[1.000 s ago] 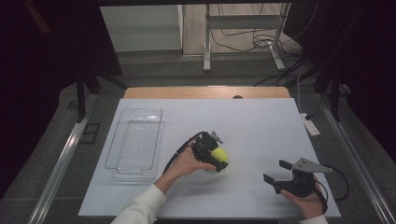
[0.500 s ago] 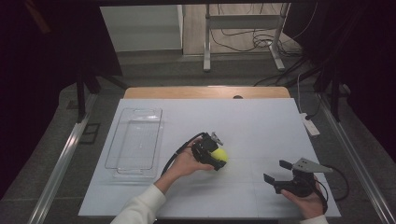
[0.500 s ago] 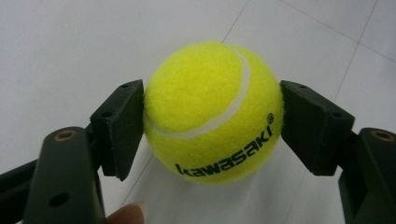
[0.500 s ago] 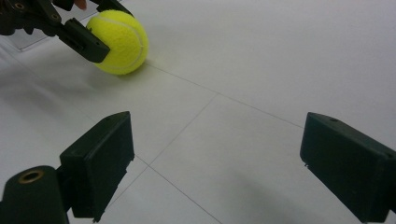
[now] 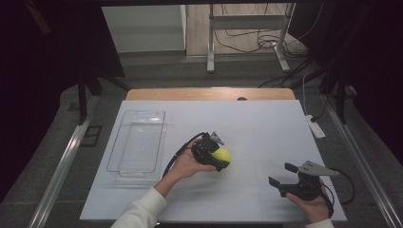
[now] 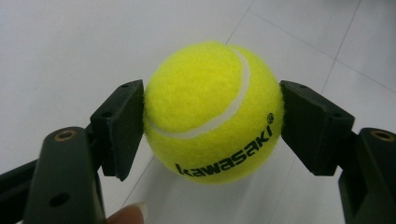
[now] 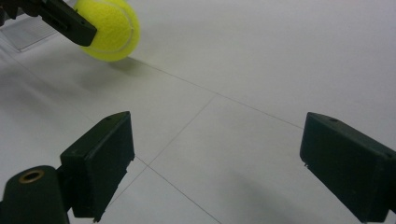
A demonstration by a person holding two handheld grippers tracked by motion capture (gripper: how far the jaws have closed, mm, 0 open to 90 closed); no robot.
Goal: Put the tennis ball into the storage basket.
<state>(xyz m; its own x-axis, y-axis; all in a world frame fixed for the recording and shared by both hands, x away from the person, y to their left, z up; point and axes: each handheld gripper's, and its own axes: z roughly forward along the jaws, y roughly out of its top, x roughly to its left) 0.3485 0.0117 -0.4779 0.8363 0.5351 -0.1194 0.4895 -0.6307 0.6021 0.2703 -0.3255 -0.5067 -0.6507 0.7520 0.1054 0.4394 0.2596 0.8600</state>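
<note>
A yellow tennis ball (image 5: 222, 155) marked "kawasaki" rests on the white table near its middle. My left gripper (image 5: 216, 157) is shut on the tennis ball (image 6: 212, 112), one black pad touching each side. The ball (image 7: 108, 28) also appears far off in the right gripper view, with a left jaw across it. My right gripper (image 5: 282, 175) sits low at the front right, open, with nothing between its pads (image 7: 100, 161); in its own view the gripper (image 7: 224, 168) looks across bare table.
A clear plastic tray (image 5: 138, 142) lies empty on the table's left side. A white power strip (image 5: 315, 127) sits at the right edge. Thin seam lines cross the white tabletop (image 5: 266, 128). Metal rails flank the table.
</note>
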